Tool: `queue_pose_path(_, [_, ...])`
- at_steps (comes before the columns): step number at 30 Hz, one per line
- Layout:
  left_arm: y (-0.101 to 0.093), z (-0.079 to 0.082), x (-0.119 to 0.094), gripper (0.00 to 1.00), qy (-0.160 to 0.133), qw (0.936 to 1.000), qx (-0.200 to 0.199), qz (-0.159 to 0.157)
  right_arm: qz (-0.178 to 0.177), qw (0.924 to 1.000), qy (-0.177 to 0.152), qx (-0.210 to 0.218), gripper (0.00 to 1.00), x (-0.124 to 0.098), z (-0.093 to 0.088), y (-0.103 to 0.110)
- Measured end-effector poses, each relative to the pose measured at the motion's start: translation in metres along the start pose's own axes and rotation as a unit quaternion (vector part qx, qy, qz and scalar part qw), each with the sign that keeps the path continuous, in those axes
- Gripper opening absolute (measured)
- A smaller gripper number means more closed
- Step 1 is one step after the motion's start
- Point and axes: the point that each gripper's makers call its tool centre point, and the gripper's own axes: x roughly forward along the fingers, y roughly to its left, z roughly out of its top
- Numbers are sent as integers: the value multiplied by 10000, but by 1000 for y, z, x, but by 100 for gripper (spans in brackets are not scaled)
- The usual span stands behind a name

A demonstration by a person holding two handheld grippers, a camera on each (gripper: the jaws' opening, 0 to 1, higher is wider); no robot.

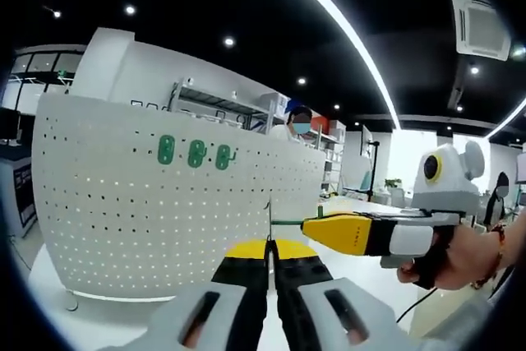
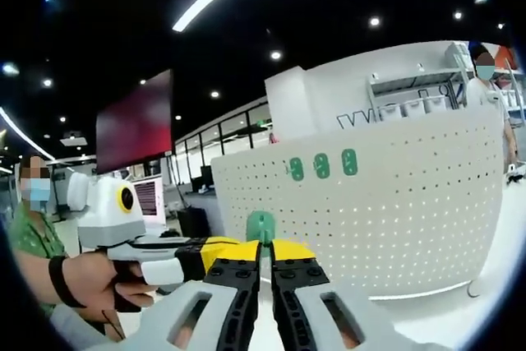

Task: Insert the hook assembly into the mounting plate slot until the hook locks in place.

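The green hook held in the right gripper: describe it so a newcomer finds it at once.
Start at the big white pegboard standing on the table. Three green hooks already sit in a row near its top. The one you want is off the board, a green piece pinched at the yellow tips of the right gripper, the loose one.
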Motion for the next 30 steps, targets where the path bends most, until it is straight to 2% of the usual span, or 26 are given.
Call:
queue_pose_path(8, [-6, -5, 0, 2, 90, 9997, 119, -177, -14, 10000, -7, -52, 5, 0, 0, 0])
queue_pose_path(11, [-6, -6, 0, 2, 95, 9997, 86, -195, 3, 10000, -5, -19, 2, 0, 0, 0])
queue_pose_path(17, [-6, -6, -1, 2, 110, 9997, 81, -185, -2, 10000, 55, -83, 1, 0, -1, 1])
queue_pose_path(23, [-4, -9, -1, 2, 166, 9996, 187, -138, -47, 9994, 333, -84, 1, 1, -6, 2])
queue_pose_path(27, [-3, -10, -1, 2, 137, 9997, 168, -75, -103, 9992, 374, -61, 0, 2, -7, 1])
queue_pose_path(30, [-4, -9, 0, 3, 70, 9999, 145, -49, -172, 9990, 342, -227, 0, 4, -3, 1])
